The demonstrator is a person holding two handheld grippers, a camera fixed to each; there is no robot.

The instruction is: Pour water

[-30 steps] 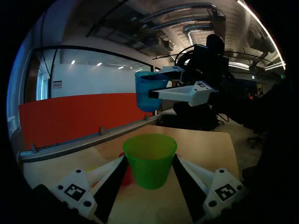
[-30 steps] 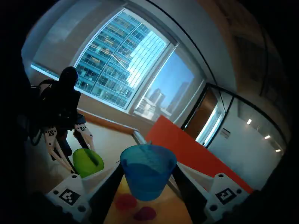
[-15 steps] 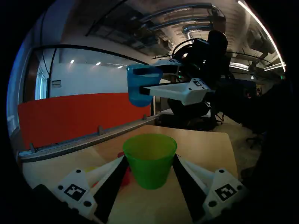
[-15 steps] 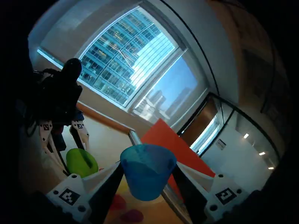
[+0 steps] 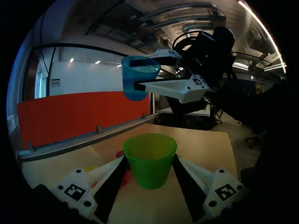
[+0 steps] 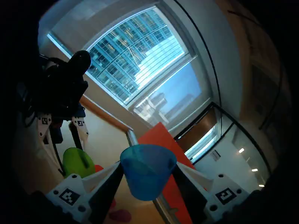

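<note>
Higher and farther toward 11 o'clock than a second ago, the right tool (image 5: 133, 75) carries its blue cup (image 5: 134, 95) well above the counter (image 5: 202, 145) in the left gripper view. Both of its white fingers press on the cup's sides, closed around it. The cup is translucent and close to upright. Whether it holds water cannot be told.

The left tool (image 5: 149, 159) is closed on a green cup (image 5: 150, 171), one finger against each side, keeping it upright. Whether that cup rests on the pale wooden counter or sits just above it cannot be told. The blue cup hangs between 11 and 12 o'clock from the green one, well apart from it.

A small red spot (image 5: 120, 154) lies on the counter at 9 o'clock from the green cup, beside the tool's finger. A long red panel (image 5: 74, 112) runs behind the counter's far edge at 9 o'clock. The dark shape of a person (image 5: 220, 48) holding the right tool sits at 1 o'clock.

In the right gripper view the blue cup stands between the near fingers at 6 o'clock. The green cup and left tool lie low at 8 o'clock, and a large window (image 6: 142, 67) facing tower blocks spans 12 o'clock.
</note>
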